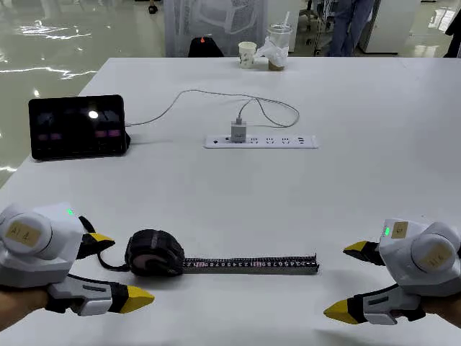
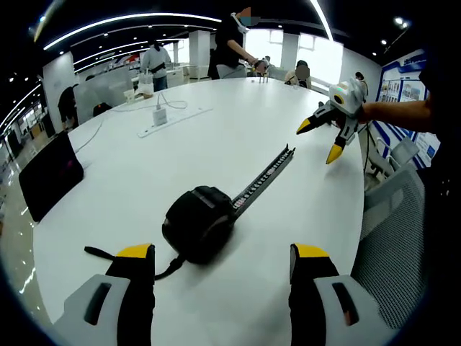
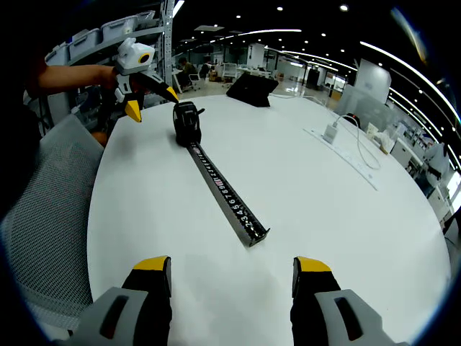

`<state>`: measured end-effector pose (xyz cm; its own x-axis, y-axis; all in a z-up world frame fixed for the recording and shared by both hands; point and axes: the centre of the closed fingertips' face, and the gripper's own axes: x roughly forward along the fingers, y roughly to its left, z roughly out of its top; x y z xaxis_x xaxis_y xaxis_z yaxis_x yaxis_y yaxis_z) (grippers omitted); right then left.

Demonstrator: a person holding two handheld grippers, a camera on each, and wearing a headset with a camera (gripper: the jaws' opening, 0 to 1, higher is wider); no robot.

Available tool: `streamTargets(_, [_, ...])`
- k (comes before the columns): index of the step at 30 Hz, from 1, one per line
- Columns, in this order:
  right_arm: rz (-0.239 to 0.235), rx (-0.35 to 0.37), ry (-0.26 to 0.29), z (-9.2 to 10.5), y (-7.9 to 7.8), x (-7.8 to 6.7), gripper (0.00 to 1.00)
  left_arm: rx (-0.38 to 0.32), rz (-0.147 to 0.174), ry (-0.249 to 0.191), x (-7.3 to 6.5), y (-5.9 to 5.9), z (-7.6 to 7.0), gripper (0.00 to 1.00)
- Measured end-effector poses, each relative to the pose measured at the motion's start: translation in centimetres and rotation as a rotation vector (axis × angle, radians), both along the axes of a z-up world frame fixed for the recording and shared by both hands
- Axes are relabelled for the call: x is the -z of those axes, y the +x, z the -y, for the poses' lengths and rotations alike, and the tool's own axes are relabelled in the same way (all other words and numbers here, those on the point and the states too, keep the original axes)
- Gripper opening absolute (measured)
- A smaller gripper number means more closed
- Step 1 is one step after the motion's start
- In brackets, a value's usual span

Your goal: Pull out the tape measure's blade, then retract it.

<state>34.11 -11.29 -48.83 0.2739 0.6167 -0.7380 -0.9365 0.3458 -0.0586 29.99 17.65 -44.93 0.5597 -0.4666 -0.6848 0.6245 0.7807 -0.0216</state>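
Just ahead of the released left gripper [image 1: 128,267] sits the tape measure [image 1: 154,252]; its drawn-out blade [image 1: 248,264] ends short of the released right gripper [image 1: 340,280].

Count at bench. One tape measure [image 1: 155,252] is lying on the one white table [image 1: 374,144], with one blade [image 1: 248,264] showing out of it. Two grippers are showing at the near edge: one left gripper [image 1: 124,267] and one right gripper [image 1: 343,280], each presenting two yellow-tipped jaws, four tips in all. One dark tablet [image 1: 77,126] is standing at far left. One power strip [image 1: 261,141] is lying mid-table, carrying one white charger [image 1: 238,130] and one cable [image 1: 180,97]. Two cups are standing at the far edge: one paper cup [image 1: 247,53] and one clear cup [image 1: 279,40].
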Motion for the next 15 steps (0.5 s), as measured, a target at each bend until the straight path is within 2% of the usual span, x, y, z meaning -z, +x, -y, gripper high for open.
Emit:
streamTargets(8, [0.016,0.044,0.045,-0.6,-0.7,-0.9,0.74,-0.074,0.028,-0.039,-0.4,-0.6,0.2,0.75])
streamTargets(15, [0.025,0.075,0.069,-0.7,-1.3,-1.3,0.78,-0.111,0.047,-0.046,-0.4,-0.9,0.1,0.78])
